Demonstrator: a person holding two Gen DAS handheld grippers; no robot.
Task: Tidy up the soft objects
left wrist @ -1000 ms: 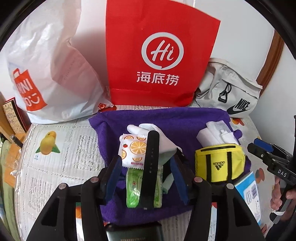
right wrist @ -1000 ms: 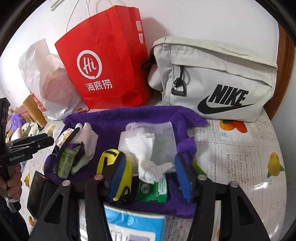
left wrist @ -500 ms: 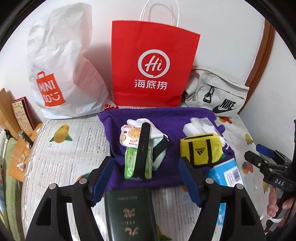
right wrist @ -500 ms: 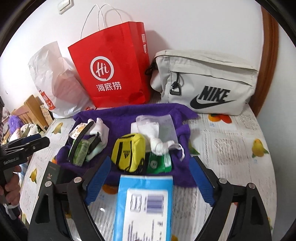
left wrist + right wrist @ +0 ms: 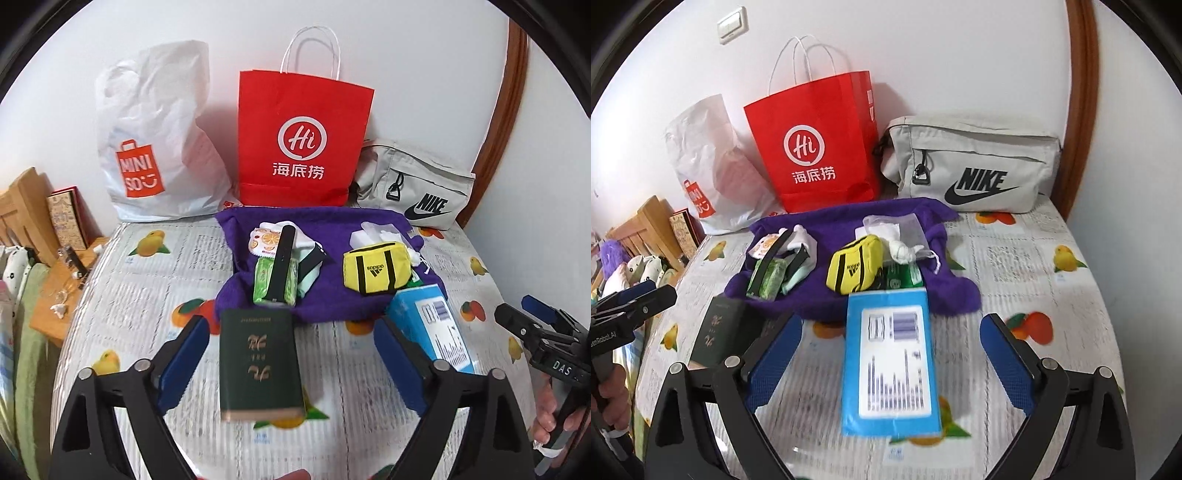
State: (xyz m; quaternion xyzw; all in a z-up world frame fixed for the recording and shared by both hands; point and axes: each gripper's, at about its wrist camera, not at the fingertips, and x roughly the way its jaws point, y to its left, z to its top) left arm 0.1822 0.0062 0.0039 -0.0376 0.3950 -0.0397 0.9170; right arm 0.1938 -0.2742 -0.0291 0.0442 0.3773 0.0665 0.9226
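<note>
- Both the left hand-held gripper [image 5: 291,365] and the right hand-held gripper [image 5: 890,363] gape wide, holding nothing.
- Soft items sit grouped on the purple towel [image 5: 332,225] near the worktop's [image 5: 147,295] back edge; bagging looks undone.

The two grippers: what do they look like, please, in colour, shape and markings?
Both the left gripper and right gripper have black angular frames with silver rivets and two fingers carrying blue pads. White lettering marks their bodies: "DAS" on the right one, "GenRobot.AI", partly cut off, on the left. No cables show.
</note>
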